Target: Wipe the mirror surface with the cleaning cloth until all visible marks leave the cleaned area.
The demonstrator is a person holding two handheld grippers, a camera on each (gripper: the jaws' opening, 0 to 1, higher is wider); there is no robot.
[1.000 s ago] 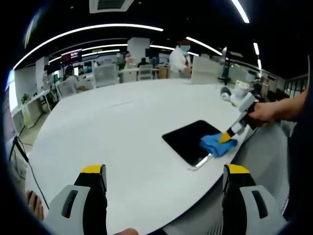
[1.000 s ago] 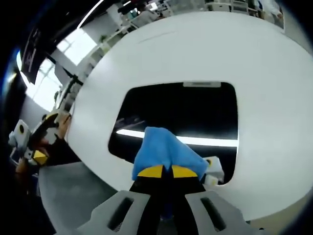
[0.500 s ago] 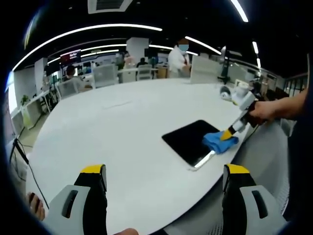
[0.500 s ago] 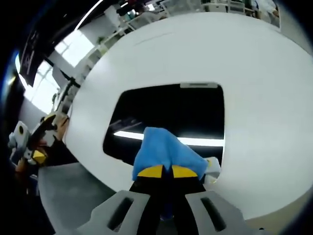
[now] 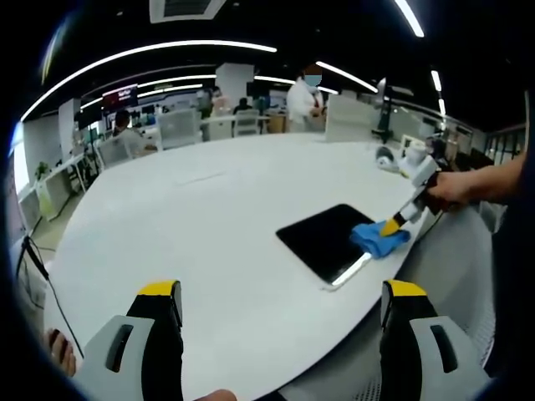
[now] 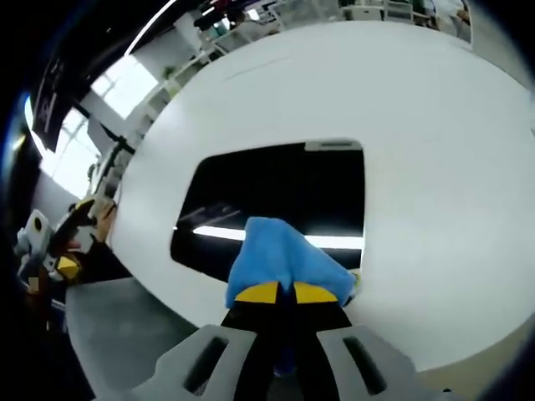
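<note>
A dark rectangular mirror lies flat on the white round table, near its right edge. My right gripper is shut on a blue cleaning cloth and presses it onto the mirror's right corner. In the right gripper view the blue cloth bulges above the shut yellow-tipped right gripper, over the mirror, which reflects a bright light strip. My left gripper hovers open above the table's near edge, with nothing between its fingers. The left gripper also shows at the left of the right gripper view.
A person's hand holds the right gripper past the table's right edge. Small white objects stand at the table's far right. Chairs, desks and several people fill the office behind. Grey floor lies beyond the table edge.
The right gripper has slid the cloth a little further right along the mirror's near edge. The left gripper has stayed still.
</note>
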